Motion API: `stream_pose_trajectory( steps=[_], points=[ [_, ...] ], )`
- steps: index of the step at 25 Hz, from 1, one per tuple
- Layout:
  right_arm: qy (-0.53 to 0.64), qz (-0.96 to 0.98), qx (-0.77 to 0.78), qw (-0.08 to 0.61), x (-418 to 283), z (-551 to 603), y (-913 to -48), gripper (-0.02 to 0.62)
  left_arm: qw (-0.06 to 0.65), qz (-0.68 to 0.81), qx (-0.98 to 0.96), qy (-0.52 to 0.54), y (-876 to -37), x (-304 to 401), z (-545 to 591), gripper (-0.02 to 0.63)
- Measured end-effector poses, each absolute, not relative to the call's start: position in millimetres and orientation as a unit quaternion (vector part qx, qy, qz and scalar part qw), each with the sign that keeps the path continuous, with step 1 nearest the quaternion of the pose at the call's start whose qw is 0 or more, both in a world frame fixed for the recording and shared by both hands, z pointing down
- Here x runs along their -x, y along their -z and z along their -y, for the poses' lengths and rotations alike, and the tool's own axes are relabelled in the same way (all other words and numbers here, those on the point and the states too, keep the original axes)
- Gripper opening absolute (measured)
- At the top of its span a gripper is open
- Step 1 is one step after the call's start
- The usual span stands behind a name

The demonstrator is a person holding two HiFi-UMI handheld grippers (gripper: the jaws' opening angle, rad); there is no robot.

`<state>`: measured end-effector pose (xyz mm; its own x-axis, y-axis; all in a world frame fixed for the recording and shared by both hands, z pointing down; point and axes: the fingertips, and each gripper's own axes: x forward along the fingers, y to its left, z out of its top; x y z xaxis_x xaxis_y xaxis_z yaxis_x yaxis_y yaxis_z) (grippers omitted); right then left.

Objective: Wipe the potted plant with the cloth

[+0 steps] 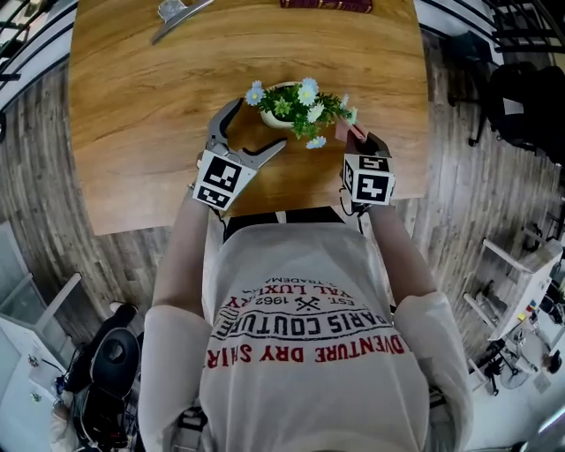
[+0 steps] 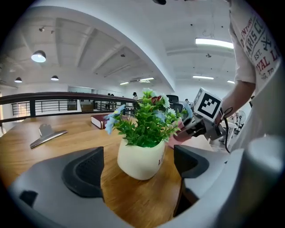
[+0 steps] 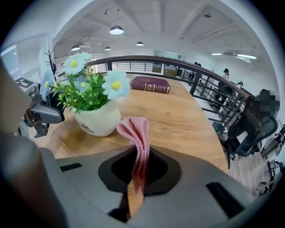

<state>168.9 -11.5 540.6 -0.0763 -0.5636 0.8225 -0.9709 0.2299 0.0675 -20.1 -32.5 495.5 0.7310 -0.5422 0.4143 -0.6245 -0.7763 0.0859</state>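
Observation:
A cream pot with green leaves and blue and white flowers [image 1: 281,110] stands on the wooden table [image 1: 132,106] near its front edge. My left gripper [image 1: 260,124] is open just left of the pot. In the left gripper view the pot [image 2: 140,158] sits ahead between the two wide jaws of the left gripper [image 2: 138,165], touching neither. My right gripper [image 1: 357,134] is at the plant's right side, shut on a pink cloth [image 1: 342,131]. In the right gripper view the cloth [image 3: 136,133] sticks up from the right gripper [image 3: 138,171], next to the pot [image 3: 98,120].
A dark red book [image 1: 325,4] lies at the table's far edge. A metal clip [image 1: 177,16] lies at the far left. The person's body stands against the table's front edge. Black chairs [image 1: 521,97] and a railing stand to the right.

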Motion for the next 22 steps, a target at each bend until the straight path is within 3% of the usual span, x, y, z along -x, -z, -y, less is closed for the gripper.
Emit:
stream_pose_trajectory(
  steps=[8,22],
  points=[
    [-0.25,0.702,-0.534,0.399,-174.3,30.1,-546.0,0.037,0.056,0.224,-0.951,-0.206,-509.1,-5.6,52.4,0.529],
    [-0.224,0.715,-0.527,0.402,-158.6,42.3,-549.7,0.037,0.012,0.064,-0.972,-0.225,-521.4,-36.0,49.1,0.531]
  ],
)
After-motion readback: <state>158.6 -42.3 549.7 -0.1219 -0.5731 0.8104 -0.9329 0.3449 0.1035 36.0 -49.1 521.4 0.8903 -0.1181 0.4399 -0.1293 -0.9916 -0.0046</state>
